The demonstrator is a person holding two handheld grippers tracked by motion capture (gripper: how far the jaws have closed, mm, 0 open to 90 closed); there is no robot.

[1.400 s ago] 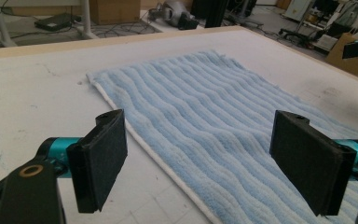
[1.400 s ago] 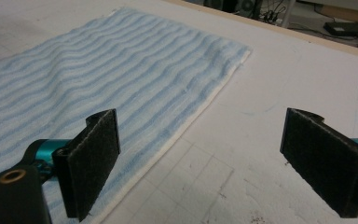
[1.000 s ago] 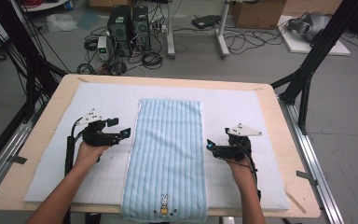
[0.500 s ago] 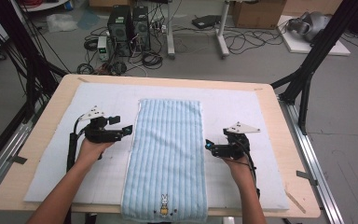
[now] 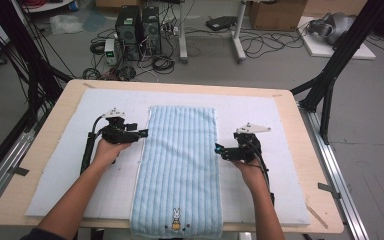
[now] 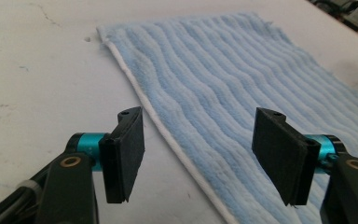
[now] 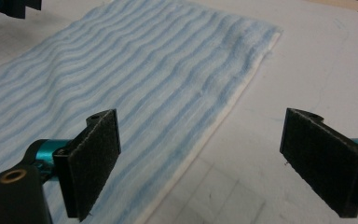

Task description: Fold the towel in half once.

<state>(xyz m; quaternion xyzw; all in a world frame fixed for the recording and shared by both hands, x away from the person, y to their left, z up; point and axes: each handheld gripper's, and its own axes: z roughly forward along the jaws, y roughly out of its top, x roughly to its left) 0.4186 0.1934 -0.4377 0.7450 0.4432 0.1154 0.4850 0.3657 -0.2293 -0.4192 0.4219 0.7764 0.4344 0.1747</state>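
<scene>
A light blue striped towel (image 5: 180,165) lies flat lengthwise on the white mat, with a small rabbit emblem (image 5: 176,218) at its near end. My left gripper (image 5: 144,133) reaches the towel's left edge. In the left gripper view the towel (image 6: 223,93) runs its white hem between the jaws of the left gripper (image 6: 203,156); they have just been closing, and the pads stand clear of the cloth. My right gripper (image 5: 219,149) sits at the right edge. Its jaws (image 7: 209,163) are spread wide over the hem of the towel (image 7: 144,84), not pressing.
The white mat (image 5: 70,165) covers most of a wooden table (image 5: 310,200). Black frame posts stand at both sides. Computers, cables and boxes lie on the floor beyond the far edge. Bare mat lies left and right of the towel.
Both hands have shifted a little toward the far end and inward along the towel's edges. The left gripper's tips now reach the left hem.
</scene>
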